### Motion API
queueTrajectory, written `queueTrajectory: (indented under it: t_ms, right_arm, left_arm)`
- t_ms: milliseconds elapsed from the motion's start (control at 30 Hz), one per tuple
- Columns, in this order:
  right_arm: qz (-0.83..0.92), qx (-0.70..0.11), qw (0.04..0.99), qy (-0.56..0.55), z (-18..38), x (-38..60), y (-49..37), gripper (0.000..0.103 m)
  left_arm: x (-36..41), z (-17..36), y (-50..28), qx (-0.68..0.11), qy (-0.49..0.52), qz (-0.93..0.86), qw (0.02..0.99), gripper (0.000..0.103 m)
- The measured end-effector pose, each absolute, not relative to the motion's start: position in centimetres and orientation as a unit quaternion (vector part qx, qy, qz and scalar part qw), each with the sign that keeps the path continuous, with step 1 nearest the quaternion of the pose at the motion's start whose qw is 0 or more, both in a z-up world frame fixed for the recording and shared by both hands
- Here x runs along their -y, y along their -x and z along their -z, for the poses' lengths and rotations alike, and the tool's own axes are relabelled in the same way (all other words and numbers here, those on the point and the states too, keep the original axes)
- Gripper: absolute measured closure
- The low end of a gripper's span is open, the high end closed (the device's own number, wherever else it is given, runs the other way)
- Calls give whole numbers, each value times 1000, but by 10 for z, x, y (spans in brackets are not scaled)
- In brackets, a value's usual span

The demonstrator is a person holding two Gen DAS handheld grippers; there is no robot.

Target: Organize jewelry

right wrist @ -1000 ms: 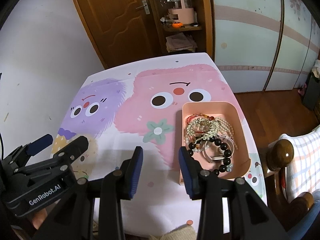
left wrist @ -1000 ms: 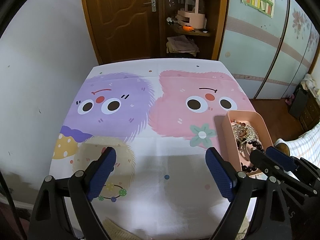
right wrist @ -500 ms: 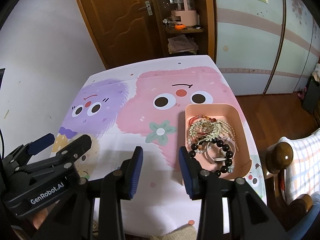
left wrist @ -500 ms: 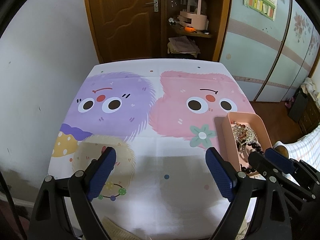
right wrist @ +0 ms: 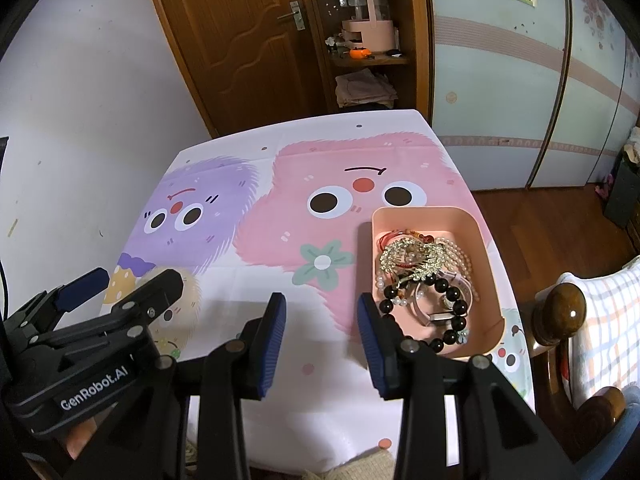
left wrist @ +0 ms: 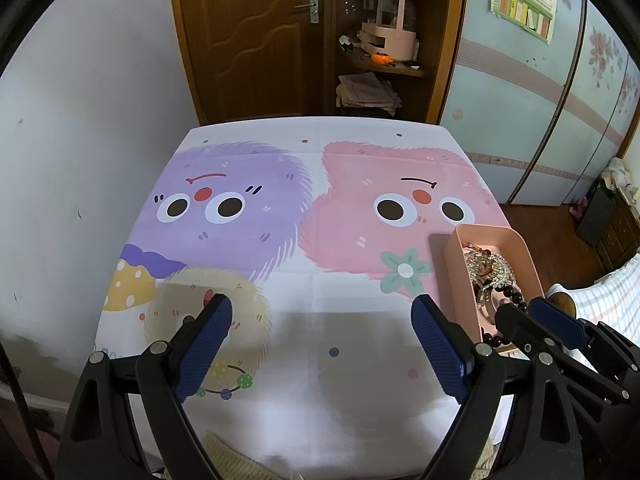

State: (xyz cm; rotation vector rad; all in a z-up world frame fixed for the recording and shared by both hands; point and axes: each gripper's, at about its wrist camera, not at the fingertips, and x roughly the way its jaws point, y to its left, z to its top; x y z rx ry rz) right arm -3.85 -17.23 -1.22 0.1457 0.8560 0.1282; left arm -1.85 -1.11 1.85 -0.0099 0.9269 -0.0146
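Moved: nothing; both claws keep still.
Left claw point(left wrist: 320, 344): spread, empty.
Right claw point(right wrist: 320, 332): half spread, empty.
Jewelry point(right wrist: 424, 276): heaped in pink tray point(right wrist: 486, 248), bench point(left wrist: 320, 296) at 3 o'clock.
Progress: apparently finished.

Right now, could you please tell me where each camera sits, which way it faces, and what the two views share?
Left wrist: on the left gripper, angled down over the cartoon-monster tablecloth; its own open blue-padded fingers and the right gripper show.
Right wrist: on the right gripper, angled down beside the pink rectangular plastic tray of tangled jewelry; the left gripper shows.
Shared: tablecloth, tray, brown wooden door.
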Motion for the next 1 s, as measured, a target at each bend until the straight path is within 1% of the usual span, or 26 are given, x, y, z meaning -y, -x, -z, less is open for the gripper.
queueTrajectory:
  t_ms: [1000]
  right_arm:
    - [-62,-418,904,-67,16,170,44,66]
  left_arm:
    - [6,-13,23,-452,15,2,892,13]
